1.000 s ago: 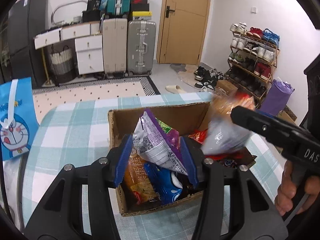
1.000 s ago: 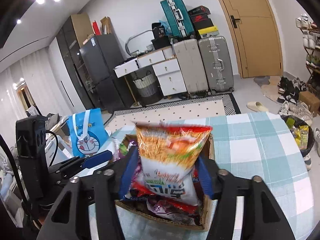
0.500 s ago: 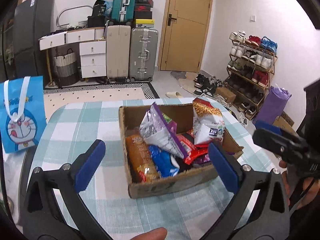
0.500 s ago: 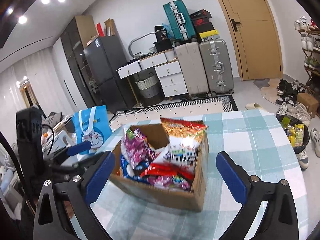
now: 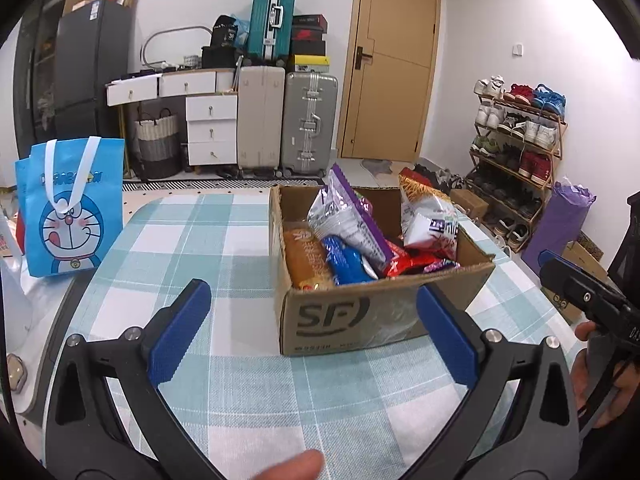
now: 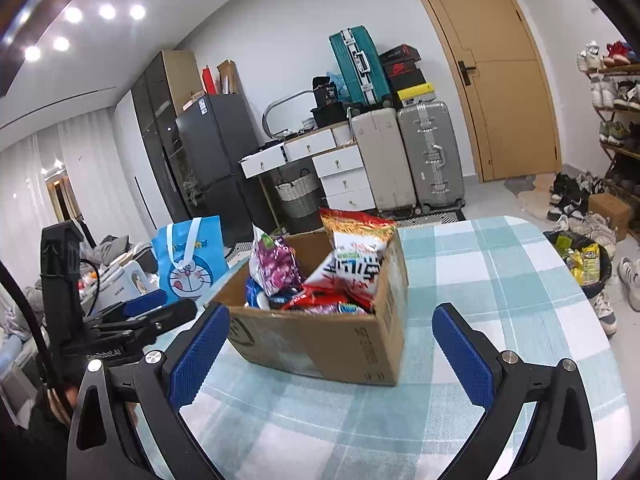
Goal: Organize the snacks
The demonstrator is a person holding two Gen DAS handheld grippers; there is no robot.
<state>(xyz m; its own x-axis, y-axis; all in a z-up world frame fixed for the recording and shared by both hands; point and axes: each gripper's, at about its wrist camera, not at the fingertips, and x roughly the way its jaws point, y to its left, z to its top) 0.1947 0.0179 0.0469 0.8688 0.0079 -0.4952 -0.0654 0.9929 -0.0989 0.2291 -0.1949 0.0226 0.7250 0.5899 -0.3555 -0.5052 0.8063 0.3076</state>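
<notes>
A cardboard box [image 5: 360, 316] [image 6: 320, 344] stands on the checked tablecloth, filled with snack bags. A purple-and-silver bag [image 5: 348, 216] [image 6: 274, 264] and an orange-and-white bag [image 5: 428, 212] [image 6: 356, 248] stand upright above red and blue packs. My left gripper [image 5: 312, 332] is open and empty, held back from the box's near side. My right gripper [image 6: 330, 356] is open and empty, also short of the box. Each gripper shows at the edge of the other's view.
A blue cartoon tote bag [image 5: 70, 208] [image 6: 192, 256] stands at the table's left edge. The table [image 5: 200, 220] is round-edged. Beyond it are suitcases [image 5: 308, 120], white drawers, a shoe rack [image 5: 520, 152] and a bin of wrappers [image 6: 580, 260] on the floor.
Both grippers have let go of their snack bags into the box, opened wide and drawn back from it. The box now sits farther away in both views.
</notes>
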